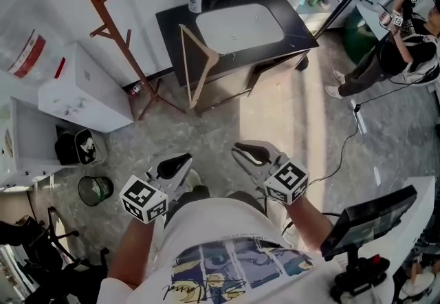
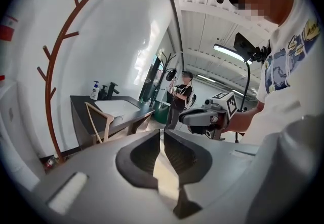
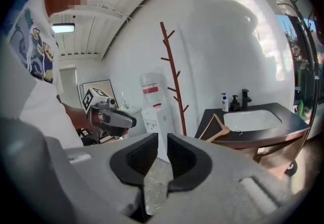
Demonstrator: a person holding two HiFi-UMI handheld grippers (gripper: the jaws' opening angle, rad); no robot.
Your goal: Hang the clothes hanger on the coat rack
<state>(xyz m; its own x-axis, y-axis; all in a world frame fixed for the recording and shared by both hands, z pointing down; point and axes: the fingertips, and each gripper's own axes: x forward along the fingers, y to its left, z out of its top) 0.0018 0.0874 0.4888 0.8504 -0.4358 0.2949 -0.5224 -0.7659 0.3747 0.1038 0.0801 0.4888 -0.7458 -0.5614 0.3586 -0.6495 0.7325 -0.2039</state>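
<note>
A tall brown coat rack [image 1: 103, 20] with short side pegs stands at the far left against the white wall. A light wooden clothes hanger [image 1: 196, 65] leans upright against the front left of the black vanity [image 1: 172, 27], apart from both grippers. My left gripper [image 1: 180, 161] is held low, close to my body, shut with nothing in it. Beside it, my right gripper [image 1: 242, 153] has its jaws slightly apart and nothing between them. The left gripper view shows the rack [image 2: 55, 81] and the hanger [image 2: 101, 124] far ahead. Both the rack [image 3: 174, 91] and the hanger [image 3: 217, 127] show in the right gripper view too.
The vanity carries a white sink and a soap bottle [image 1: 195, 0]. A white water dispenser [image 1: 86, 89] stands left of the rack, with a dark bin [image 1: 95, 190] nearer me. Another person [image 1: 405, 41] stands far right, and a monitor on a stand [image 1: 368, 216] is at my right.
</note>
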